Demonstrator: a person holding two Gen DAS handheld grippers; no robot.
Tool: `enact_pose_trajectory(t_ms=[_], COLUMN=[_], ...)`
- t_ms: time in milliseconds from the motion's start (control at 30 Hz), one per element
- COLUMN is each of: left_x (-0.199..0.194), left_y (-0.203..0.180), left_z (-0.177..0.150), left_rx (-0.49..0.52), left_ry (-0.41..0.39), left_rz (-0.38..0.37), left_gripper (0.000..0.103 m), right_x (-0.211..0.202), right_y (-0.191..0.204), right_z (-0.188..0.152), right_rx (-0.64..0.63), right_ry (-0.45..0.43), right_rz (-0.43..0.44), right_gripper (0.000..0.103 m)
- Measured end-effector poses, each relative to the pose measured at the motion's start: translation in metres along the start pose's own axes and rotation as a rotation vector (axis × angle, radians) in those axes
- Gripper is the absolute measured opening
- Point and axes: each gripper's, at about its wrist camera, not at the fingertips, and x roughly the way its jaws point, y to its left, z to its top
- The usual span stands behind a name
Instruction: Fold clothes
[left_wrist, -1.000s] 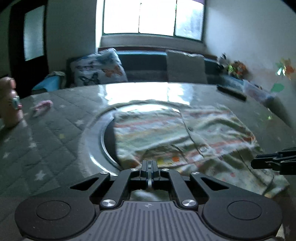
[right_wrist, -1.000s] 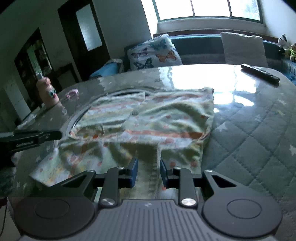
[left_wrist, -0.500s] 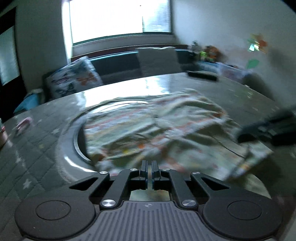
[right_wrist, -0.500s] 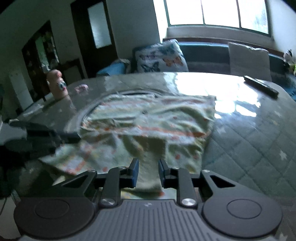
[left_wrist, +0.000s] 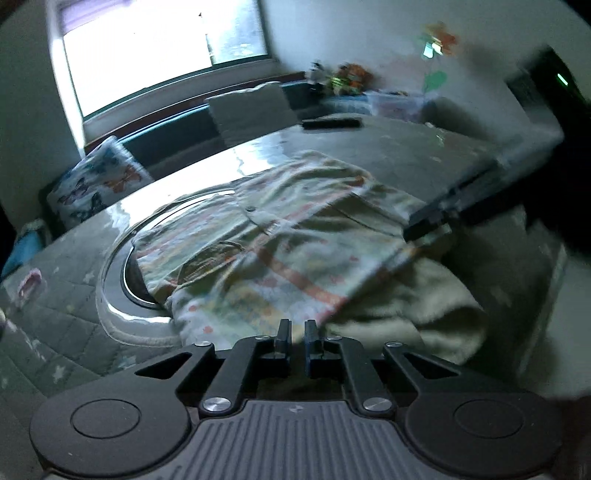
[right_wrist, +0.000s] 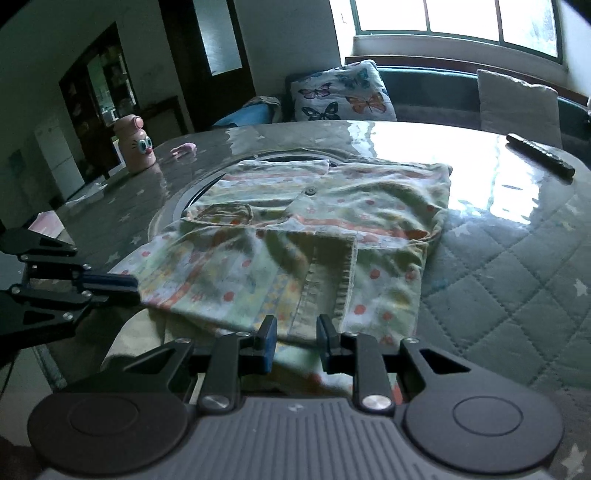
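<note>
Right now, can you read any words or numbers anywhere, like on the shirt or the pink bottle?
No readable words or numbers.
Shirt: only dots and stripes.
Pink bottle: only a cartoon face.
Right gripper base: a tiny mark, too small to read.

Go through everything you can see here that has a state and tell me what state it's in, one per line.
Pastel patterned button-up garment: near edge lifted off the table, partly folded.
Left claw: narrow gap between fingers, cloth edge at tips; grip unclear.
Right claw: open, cloth between fingers.
Pink cartoon-eyed bottle: upright, capped.
Black remote control: lying flat.
</note>
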Motion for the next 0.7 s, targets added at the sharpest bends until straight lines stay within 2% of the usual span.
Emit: enact_pose_trajectory(t_ms=[33,100,167,233,367,400,467,533,600,700], left_x=[-0.002,-0.004,-0.001,0.001,0.007,0.009,0.013,0.015,0.016,0.018], left_y=[-0.005,-0.014,-0.025,-0.034,-0.041,-0.041,-0.039,-0.034,-0.026,-0.012], left_z=[-0.003,-0.009,-0.012,-0.013,-0.009,-0.006,-0.002,0.002,0.008,0.015], left_rx=[0.028,0.084,0.142,0.178,0.194,0.188,0.172,0.141,0.094,0.002], left_ry=[-0.003,-0.012,-0.019,-0.038,-0.097,-0.106,-0.121,-0.14,-0.153,-0.157], left_rz=[0.0,0.003,0.009,0.001,-0.019,-0.02,-0.026,-0.035,-0.042,-0.05], left_gripper=[0.038,0.046,0.046,0.046,0.046,0.046,0.039,0.02,0.01,0.007], right_x=[-0.003,-0.008,-0.014,-0.019,-0.026,-0.028,-0.031,-0.033,-0.033,-0.03], right_y=[0.0,0.0,0.001,0.001,0.006,0.008,0.01,0.013,0.017,0.022], right_z=[-0.001,-0.003,-0.006,-0.008,-0.016,-0.017,-0.021,-0.023,-0.024,-0.023], right_rx=[-0.007,-0.022,-0.036,-0.053,-0.115,-0.131,-0.162,-0.187,-0.211,-0.237], right_ry=[0.002,0.007,0.011,0.015,0.024,0.026,0.03,0.029,0.024,0.012], right_rz=[-0.002,-0.005,-0.008,-0.012,-0.023,-0.025,-0.031,-0.027,-0.012,0.009], right_gripper=[0.023,0.023,0.024,0.033,0.037,0.041,0.044,0.046,0.051,0.052])
